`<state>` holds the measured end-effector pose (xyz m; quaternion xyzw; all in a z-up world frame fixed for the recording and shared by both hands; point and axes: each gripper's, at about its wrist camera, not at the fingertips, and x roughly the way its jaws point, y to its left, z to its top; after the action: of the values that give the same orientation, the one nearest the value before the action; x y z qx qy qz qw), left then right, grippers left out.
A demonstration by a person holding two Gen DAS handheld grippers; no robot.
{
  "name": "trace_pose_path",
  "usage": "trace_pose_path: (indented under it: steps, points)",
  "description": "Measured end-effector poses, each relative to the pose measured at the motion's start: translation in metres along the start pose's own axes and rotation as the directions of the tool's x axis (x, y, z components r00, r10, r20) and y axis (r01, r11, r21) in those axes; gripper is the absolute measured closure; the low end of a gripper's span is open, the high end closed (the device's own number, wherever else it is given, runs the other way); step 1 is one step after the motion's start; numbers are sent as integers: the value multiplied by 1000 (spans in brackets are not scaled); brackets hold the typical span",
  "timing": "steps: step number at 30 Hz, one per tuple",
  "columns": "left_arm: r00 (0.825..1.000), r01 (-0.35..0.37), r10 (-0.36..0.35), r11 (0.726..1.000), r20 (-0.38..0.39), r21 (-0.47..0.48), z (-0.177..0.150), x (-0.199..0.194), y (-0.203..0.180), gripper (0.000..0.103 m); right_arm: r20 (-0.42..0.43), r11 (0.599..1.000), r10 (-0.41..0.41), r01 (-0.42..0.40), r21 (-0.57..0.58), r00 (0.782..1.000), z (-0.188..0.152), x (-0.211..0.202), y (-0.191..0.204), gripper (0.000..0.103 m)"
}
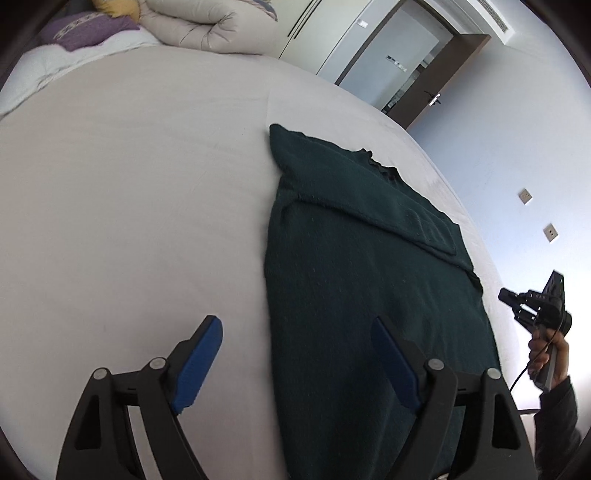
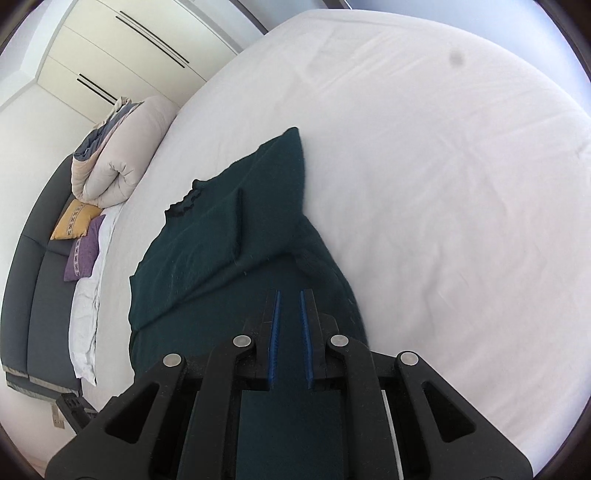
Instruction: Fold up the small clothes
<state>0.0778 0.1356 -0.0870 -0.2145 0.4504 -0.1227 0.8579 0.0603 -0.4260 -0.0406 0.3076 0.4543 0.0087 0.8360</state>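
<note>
Dark green sweater (image 1: pixel 362 280) on a white bed (image 1: pixel 140 177). Blue pads on black fingers (image 1: pixel 201 363). Purple pillow (image 2: pixel 83 251) with a pale patterned band, yellow one (image 2: pixel 74 219) likewise.

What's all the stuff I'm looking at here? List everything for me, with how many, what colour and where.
sweater: one, dark green, lying on the bed with a sleeve folded across it
bed sheet: one, white, covering the bed
rolled duvet: one, cream, at the head of the bed
cushions: two, one purple and one yellow, beside the duvet
headboard: one, dark grey, behind the cushions
wardrobe: one, cream, against the wall
door: one, dark brown frame, past the bed
wall sockets: two, beige, on the wall
left gripper: blue fingers wide apart, holding nothing
right gripper: blue fingers nearly together over the sweater
hand: one, holding the right gripper's handle
</note>
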Motion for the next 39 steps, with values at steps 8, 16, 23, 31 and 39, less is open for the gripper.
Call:
trace_pose_path:
  steps: [8, 16, 23, 31, 39]
  points:
    - [995, -13, 13, 1000, -98, 0, -52, -12, -13, 20, 51, 998, 29, -26, -55, 998, -109, -82, -43, 30]
    - [981, 33, -39, 999, -188, -35, -77, -19, -10, 31, -61, 997, 75, -75, -4, 995, -164, -84, -71, 30]
    - [971, 58, -71, 996, -229, -64, -84, -21, -2, 48, -103, 990, 141, -140, 16, 985, -174, -82, -65, 30]
    - [949, 92, -145, 977, -279, -194, -91, -25, 14, 56, -130, 984, 173, -166, 63, 976, -173, -84, -70, 32]
    - [931, 157, -241, 942, -273, -298, -104, -26, 23, 34, -141, 975, 211, -197, 107, 967, -172, -81, -80, 32]
